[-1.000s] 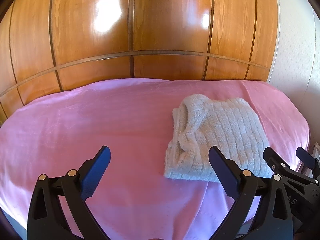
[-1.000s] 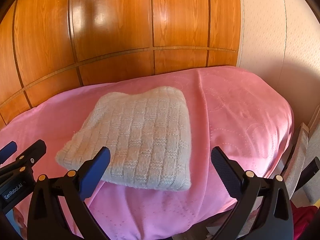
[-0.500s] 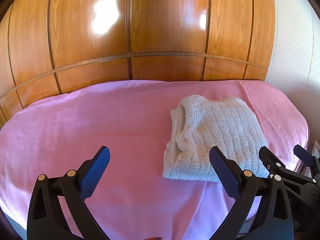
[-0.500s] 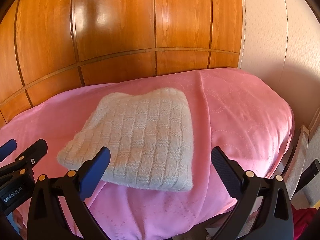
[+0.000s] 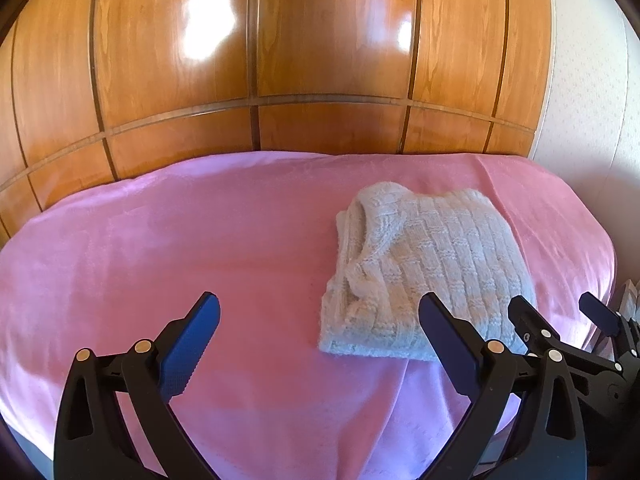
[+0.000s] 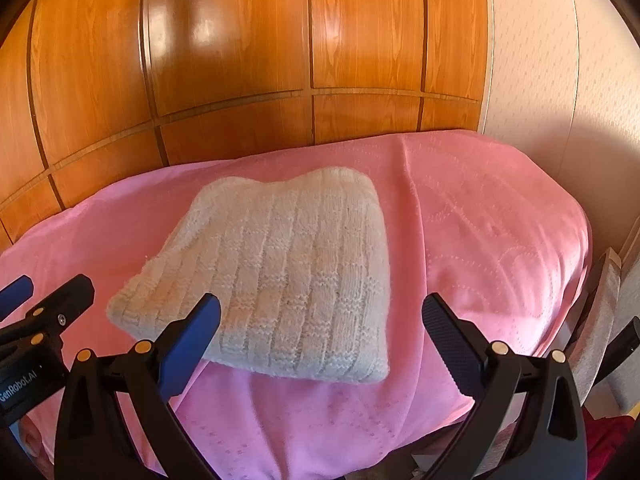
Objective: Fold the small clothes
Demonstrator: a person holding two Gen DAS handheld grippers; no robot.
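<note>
A pale knitted sweater [image 5: 428, 268] lies folded into a thick rectangle on the pink blanket [image 5: 180, 248]; it also shows in the right wrist view [image 6: 288, 272]. My left gripper [image 5: 320, 332] is open and empty, held above the blanket to the left of the sweater's near edge. My right gripper [image 6: 320, 332] is open and empty, just in front of the sweater's near edge. The right gripper [image 5: 560, 316] shows at the lower right of the left wrist view, and the left gripper [image 6: 44, 292] shows at the left of the right wrist view.
Glossy wooden panels [image 5: 320, 60] stand behind the bed. A pale wall [image 6: 560, 80] is on the right. The blanket [image 6: 500, 240] drops off at the right edge, with grey and red items [image 6: 608, 320] on the floor beside it.
Both grippers have drawn back slightly from the sweater and stayed open. The sweater has not moved.
</note>
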